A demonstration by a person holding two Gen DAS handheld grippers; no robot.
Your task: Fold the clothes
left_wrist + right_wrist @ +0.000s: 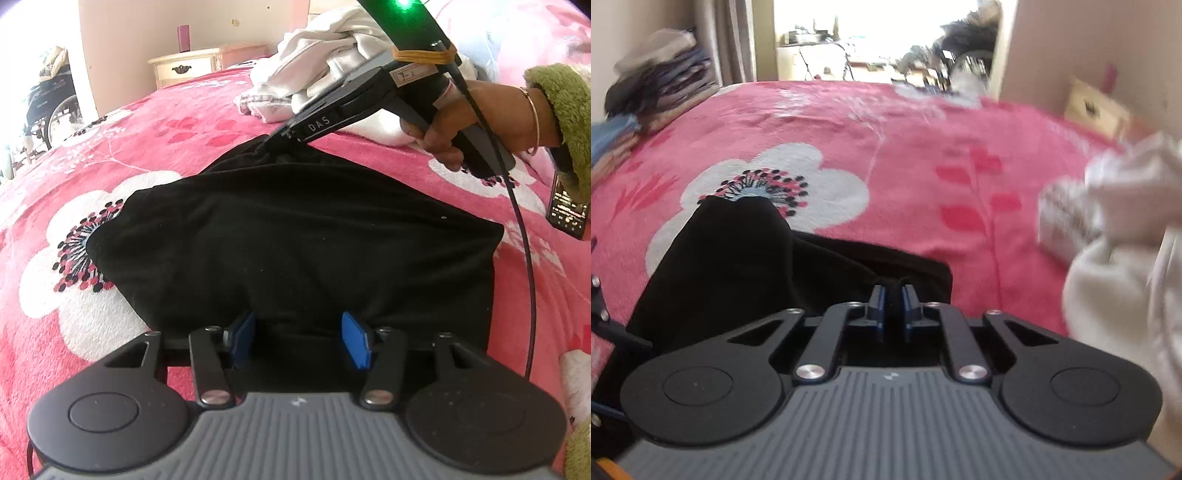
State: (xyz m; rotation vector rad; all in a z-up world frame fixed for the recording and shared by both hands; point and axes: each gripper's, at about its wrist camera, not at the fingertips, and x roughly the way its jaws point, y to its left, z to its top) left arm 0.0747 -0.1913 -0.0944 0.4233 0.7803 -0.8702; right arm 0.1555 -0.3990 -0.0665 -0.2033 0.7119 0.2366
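Note:
A black garment (295, 229) lies spread on the pink flowered blanket (166, 140). My left gripper (300, 330) is open at the garment's near edge, its blue pads (355, 339) wide apart with black cloth lying between them, not pinched. In the left wrist view my right gripper (275, 137) comes in from the upper right, held by a hand (450, 125) in a green sleeve, with its tip on the garment's far edge. In the right wrist view the right gripper (893, 295) is shut on a raised fold of the black garment (738, 254).
A heap of white clothes (325, 62) lies on the bed beyond the black garment and shows again as white clothes (1126, 229). A phone (567, 210) rests on the blanket at the right. Stacked folded clothes (661, 85) sit at the bed's far corner. A nightstand (188, 66) stands by the wall.

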